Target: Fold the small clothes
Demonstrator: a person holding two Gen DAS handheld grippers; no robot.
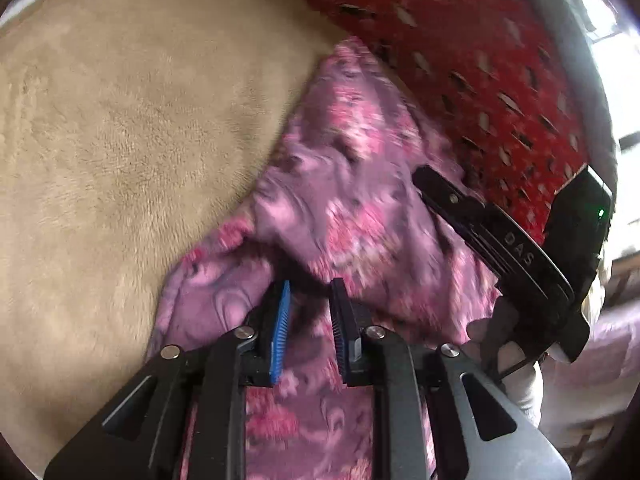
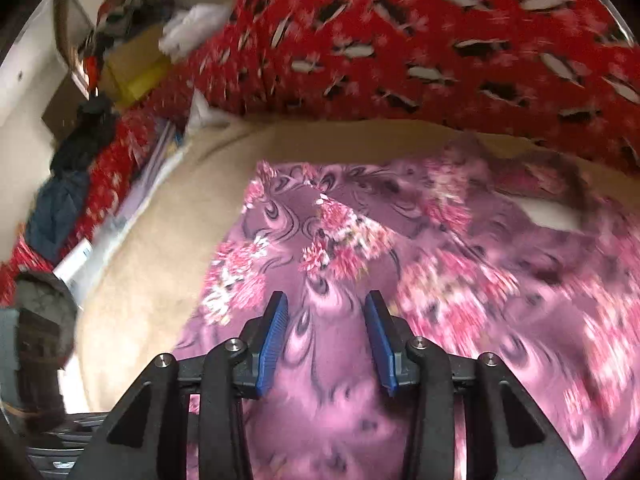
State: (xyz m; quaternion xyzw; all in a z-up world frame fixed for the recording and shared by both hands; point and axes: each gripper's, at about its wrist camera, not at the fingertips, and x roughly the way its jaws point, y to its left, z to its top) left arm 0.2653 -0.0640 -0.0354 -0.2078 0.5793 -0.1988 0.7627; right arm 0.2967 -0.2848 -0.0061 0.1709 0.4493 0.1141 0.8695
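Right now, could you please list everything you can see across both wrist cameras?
floral garment: one, purple with pink flowers, spread on the beige blanket under both grippers.
beige blanket: one, tan, plush, covering the surface.
red patterned cloth: one, red with black and white marks, behind the garment.
clutter pile: several items, mixed colours, far left by the wall; blurred.
left gripper: one, black with blue pads, open over the garment.
right gripper: one, black with blue pads, open over the garment.

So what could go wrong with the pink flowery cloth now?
The purple-pink floral garment looks bunched near the left gripper, so a fold could trap creases. Both the left and the right gripper are open, gripping nothing. The fluffy beige blanket might drag the fabric.
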